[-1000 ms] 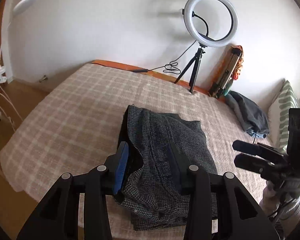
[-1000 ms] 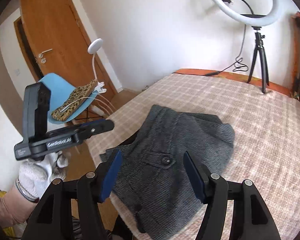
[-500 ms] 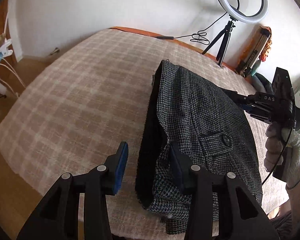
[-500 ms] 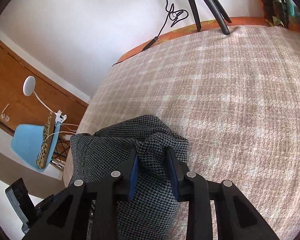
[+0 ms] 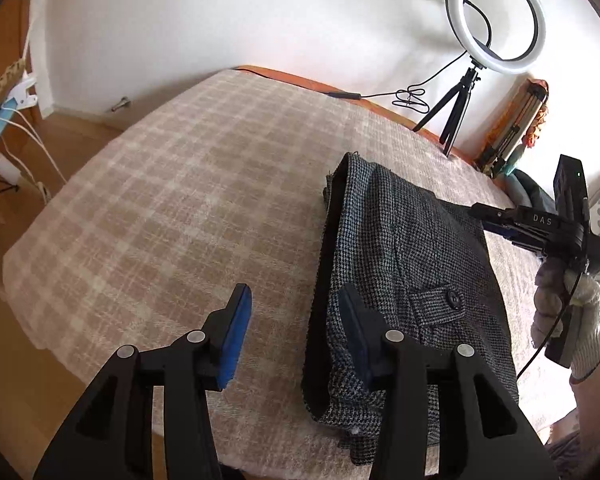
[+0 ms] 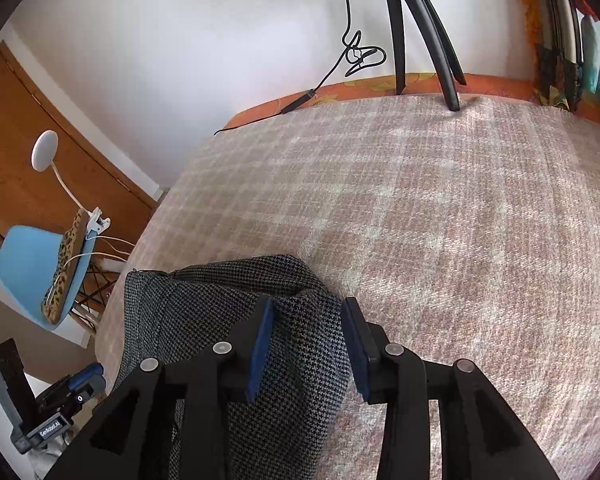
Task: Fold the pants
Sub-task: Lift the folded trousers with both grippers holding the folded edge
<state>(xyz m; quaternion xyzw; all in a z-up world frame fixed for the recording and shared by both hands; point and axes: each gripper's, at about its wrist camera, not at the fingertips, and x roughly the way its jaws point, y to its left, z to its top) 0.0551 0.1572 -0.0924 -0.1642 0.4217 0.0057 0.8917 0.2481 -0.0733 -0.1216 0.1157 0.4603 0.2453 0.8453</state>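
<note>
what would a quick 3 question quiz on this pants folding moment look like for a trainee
1. True or false: the left tool is gripping the pants.
2. Multiple choice: the right tool is A) open around a fold of the pants, B) clamped on the tripod, C) resting on the chair.
3. Fill in: the pants lie on a ____ blanket.

Key
1. False; it is open, its left pad over bare blanket, its right pad at the pants' edge.
2. A
3. Plaid
</note>
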